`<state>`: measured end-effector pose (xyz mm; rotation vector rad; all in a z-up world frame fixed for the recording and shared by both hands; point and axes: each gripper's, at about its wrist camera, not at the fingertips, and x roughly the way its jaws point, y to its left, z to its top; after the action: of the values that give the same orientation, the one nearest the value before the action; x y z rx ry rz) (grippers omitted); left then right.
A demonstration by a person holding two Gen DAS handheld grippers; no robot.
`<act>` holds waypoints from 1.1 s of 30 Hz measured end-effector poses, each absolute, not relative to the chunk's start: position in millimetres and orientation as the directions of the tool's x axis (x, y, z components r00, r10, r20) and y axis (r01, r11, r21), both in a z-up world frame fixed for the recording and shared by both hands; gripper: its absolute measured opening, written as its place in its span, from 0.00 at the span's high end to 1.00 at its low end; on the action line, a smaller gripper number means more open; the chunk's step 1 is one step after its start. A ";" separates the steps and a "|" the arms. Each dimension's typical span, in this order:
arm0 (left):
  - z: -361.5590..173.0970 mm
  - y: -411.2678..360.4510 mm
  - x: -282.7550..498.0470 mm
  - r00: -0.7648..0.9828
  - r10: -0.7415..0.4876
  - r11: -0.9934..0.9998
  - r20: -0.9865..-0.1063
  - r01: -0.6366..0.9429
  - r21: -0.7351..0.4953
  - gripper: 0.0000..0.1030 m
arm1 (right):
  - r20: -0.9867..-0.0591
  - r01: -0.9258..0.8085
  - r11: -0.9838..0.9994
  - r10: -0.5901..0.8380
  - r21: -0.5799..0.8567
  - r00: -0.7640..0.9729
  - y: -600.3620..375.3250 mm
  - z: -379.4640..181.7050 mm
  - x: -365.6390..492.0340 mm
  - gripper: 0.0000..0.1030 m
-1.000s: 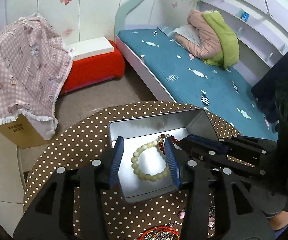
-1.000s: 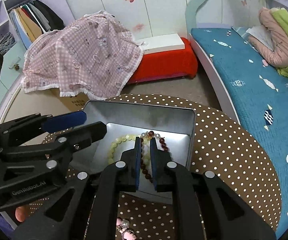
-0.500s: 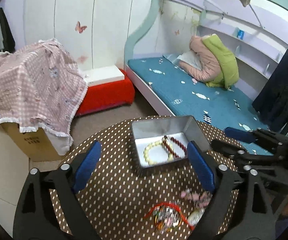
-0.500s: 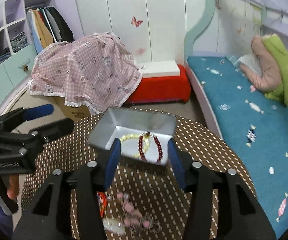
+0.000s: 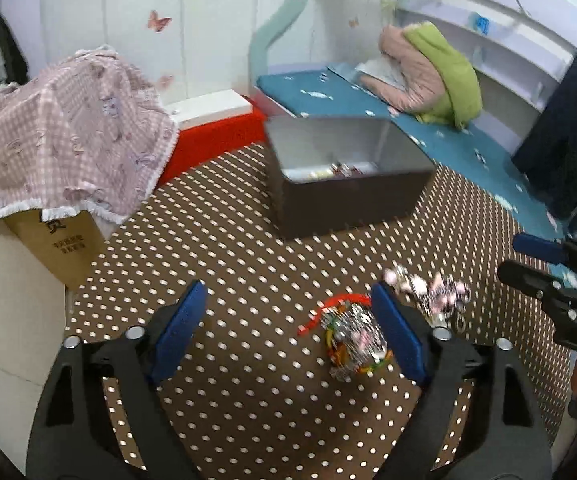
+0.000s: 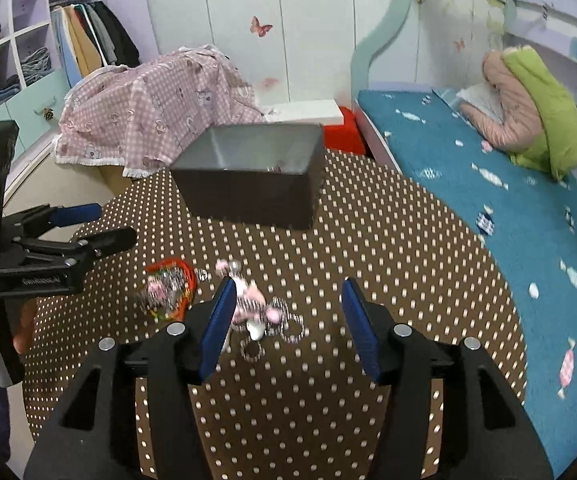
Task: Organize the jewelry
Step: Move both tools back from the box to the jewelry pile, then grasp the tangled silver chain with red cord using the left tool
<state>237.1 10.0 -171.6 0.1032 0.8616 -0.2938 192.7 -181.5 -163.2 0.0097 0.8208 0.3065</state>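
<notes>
Nearest in each wrist view are the tool's own jaws, both empty. The left gripper (image 5: 288,332) stands wide with its jaws closing a little, nothing pressed between them; the red and multicoloured bracelet bundle (image 5: 352,336) lies on the dotted counter (image 5: 228,264) inside that gap, hard against the right-hand jaw and well off centre, so a shift to the right would be needed to straddle it. The right gripper (image 6: 286,320) is about half open with its jaws opening, and the pink-beaded bracelet cluster (image 6: 256,308) lies partly between them, tucked by the left-hand jaw and strung out roughly across the gap. Each bundle lies nearer its own tool: red bundle to the left gripper, pink cluster to the right. Farther off stands the metal box (image 5: 348,172). The left view looks over its near wall and shows a pale and dark-red bit of jewelry on its floor; the right view sees mostly the dark outer wall. The right view shows the hand (image 6: 20,320) carrying the left tool. Beyond lie a bed (image 6: 468,184) and a checked cloth (image 6: 156,108).
</notes>
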 end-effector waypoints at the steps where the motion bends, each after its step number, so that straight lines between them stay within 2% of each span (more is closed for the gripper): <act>1: -174.9 6.8 236.8 0.607 -0.216 0.951 -0.765 0.308 -0.024 0.22 | -0.723 -0.260 0.956 0.276 0.137 0.634 -180.7 -167.7 190.1 0.49; 2: -177.1 4.1 236.3 0.601 -0.216 0.949 -0.770 0.314 -0.021 0.27 | -0.725 -0.258 0.956 0.277 0.141 0.631 -181.0 -169.7 188.7 0.49; 4: -183.0 -0.7 234.3 0.578 -0.236 0.943 -0.781 0.331 -0.041 0.30 | -0.732 -0.256 0.955 0.280 0.148 0.621 -182.7 -174.8 185.9 0.49; 13: -196.0 5.8 208.2 0.581 -0.243 0.943 -0.777 0.329 -0.049 0.33 | -0.737 -0.256 0.950 0.300 0.176 0.606 -188.7 -185.9 174.9 0.46; 18: -205.7 -0.7 200.1 0.566 -0.257 0.935 -0.784 0.349 -0.054 0.48 | -0.742 -0.263 0.947 0.308 0.182 0.596 -186.3 -190.5 172.5 0.46; 20: -208.6 -1.4 201.5 0.557 -0.266 0.935 -0.787 0.347 -0.071 0.56 | -0.745 -0.261 0.947 0.310 0.187 0.591 -186.0 -191.8 173.3 0.45; 24: -209.9 -3.8 202.8 0.552 -0.277 0.932 -0.786 0.353 -0.081 0.61 | -0.752 -0.252 0.949 0.306 0.191 0.583 -187.6 -196.6 171.9 0.45; 26: -211.7 -4.7 204.2 0.542 -0.286 0.929 -0.790 0.359 -0.090 0.75 | -0.753 -0.250 0.949 0.308 0.195 0.582 -187.3 -197.0 172.1 0.44; 28: -211.5 -4.0 206.4 0.530 -0.304 0.925 -0.792 0.361 -0.113 0.82 | -0.754 -0.251 0.948 0.308 0.194 0.580 -187.3 -197.8 171.7 0.44; 33: -206.0 -2.0 201.2 0.529 -0.320 0.919 -0.786 0.376 -0.121 0.89 | -0.756 -0.249 0.950 0.304 0.191 0.580 -187.6 -197.3 173.2 0.44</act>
<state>201.2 -2.0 -206.0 0.0665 0.9237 -0.4161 173.2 -187.6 -197.3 0.0664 0.8960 0.3231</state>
